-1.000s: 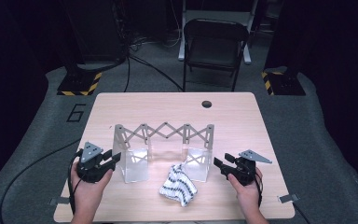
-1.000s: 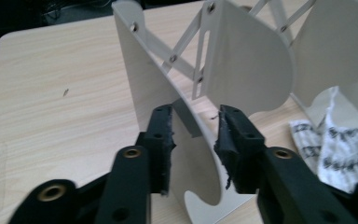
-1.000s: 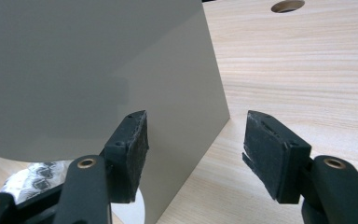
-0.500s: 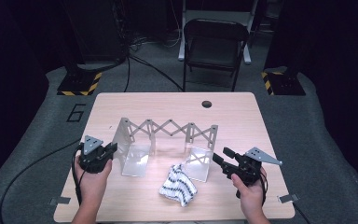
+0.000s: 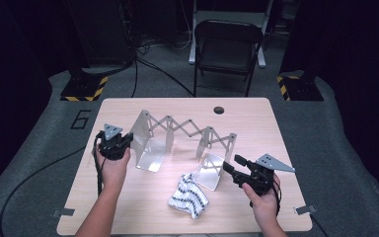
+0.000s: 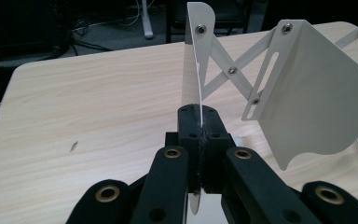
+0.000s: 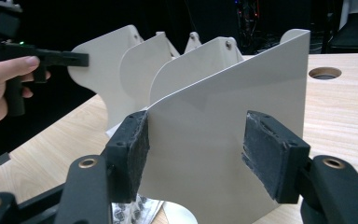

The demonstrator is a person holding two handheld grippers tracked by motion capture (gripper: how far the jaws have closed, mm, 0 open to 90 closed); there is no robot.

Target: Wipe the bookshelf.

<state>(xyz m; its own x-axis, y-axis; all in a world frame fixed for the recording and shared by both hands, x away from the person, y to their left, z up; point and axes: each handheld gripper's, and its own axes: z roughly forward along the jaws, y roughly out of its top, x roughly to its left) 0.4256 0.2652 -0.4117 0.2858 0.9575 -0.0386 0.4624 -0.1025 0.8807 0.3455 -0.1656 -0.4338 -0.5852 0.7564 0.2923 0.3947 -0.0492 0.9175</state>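
Folding rack (image 5: 185, 131) held at its left end plate.
Left gripper (image 6: 200, 126) just clamped onto plate edge; right gripper (image 7: 193, 154) open, jaws astride right plate; striped cloth (image 5: 188, 195) nearby.

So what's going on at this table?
A person works an expanding white metal rack with a tool in each hand. The left tool is clamped on the edge of the rack's end plate. The right tool stands open around the opposite end plate. A striped cloth lies beside it.
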